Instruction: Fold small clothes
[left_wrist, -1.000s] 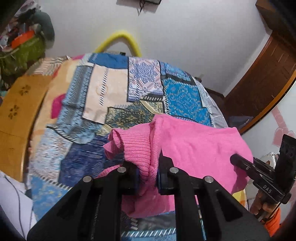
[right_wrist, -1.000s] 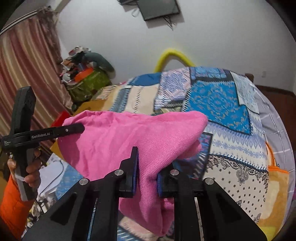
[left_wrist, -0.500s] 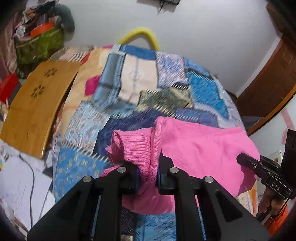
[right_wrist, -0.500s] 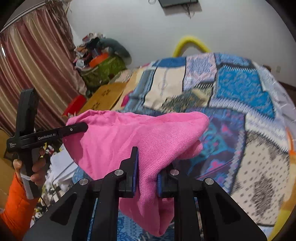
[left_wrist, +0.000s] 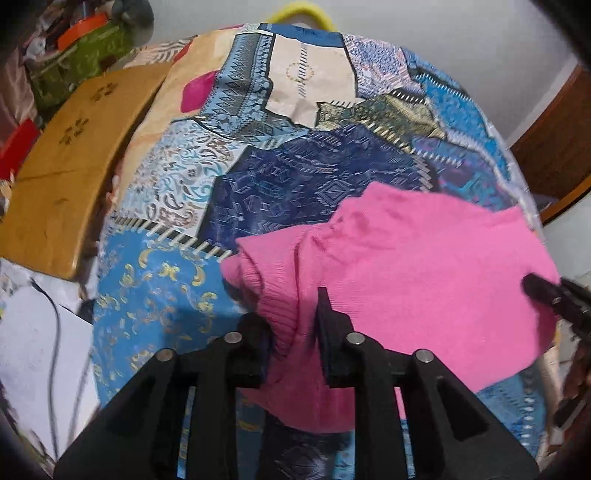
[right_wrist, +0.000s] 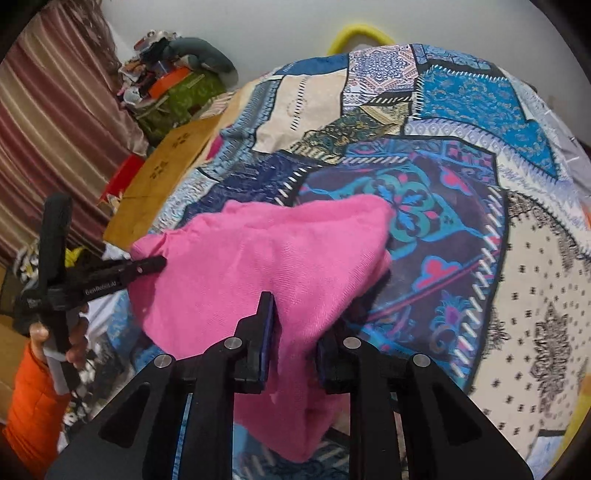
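A small pink knitted garment (left_wrist: 413, 266) hangs stretched between my two grippers above a patchwork bedspread (left_wrist: 295, 173). My left gripper (left_wrist: 293, 332) is shut on its ribbed edge (left_wrist: 273, 306). My right gripper (right_wrist: 295, 332) is shut on the opposite corner of the garment (right_wrist: 266, 266). In the left wrist view the right gripper's tip (left_wrist: 546, 295) shows at the garment's right edge. In the right wrist view the left gripper (right_wrist: 140, 266) shows at the garment's left edge, held by a hand with an orange sleeve (right_wrist: 33, 398).
The bedspread (right_wrist: 461, 221) covers a bed that fills both views. A wooden board (left_wrist: 62, 170) lies left of the bed. Cluttered bags and boxes (right_wrist: 177, 88) stand by a striped curtain (right_wrist: 48, 122). A yellow hoop (right_wrist: 358, 33) leans on the far wall. A wooden door (left_wrist: 554, 147) is at the right.
Both grippers have tilted down and moved lower over the bed, still holding the pink garment. The bedspread now fills more of each view and the wall has shrunk.
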